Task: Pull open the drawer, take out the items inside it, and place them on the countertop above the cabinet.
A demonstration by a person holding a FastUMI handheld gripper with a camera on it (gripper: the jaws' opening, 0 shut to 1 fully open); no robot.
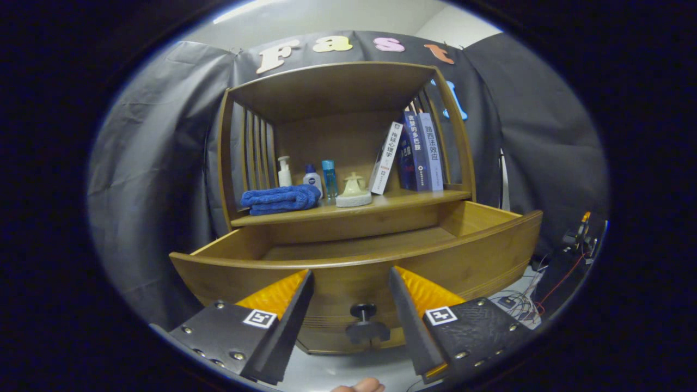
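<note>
A dark cloth wall wraps the booth behind a wooden cabinet (pixel 348 163) that takes up the centre of the frame. Nearest, at the bottom centre, the tongs (pixel 351 286) stand open with nothing between them; a fingertip (pixel 362 385) peeks in at the very bottom edge. Between and just below the tips sits the drawer's dark knob (pixel 364 321), apart from both fingers. The drawer (pixel 354 261) itself is already pulled out, its curved front running left to right across the middle of the frame just beyond the tongs. What shows of its floor looks bare; the near part is hidden behind the front panel, so I cannot tell whether anything lies there. Beyond and above it is the counter (pixel 381 206), carrying a folded blue towel (pixel 280 198) at centre left, three small bottles (pixel 310 177), a pale dish (pixel 354 193), and leaning books (pixel 416 149) toward the right. Any next reach must go up over the drawer front and down into it.
</note>
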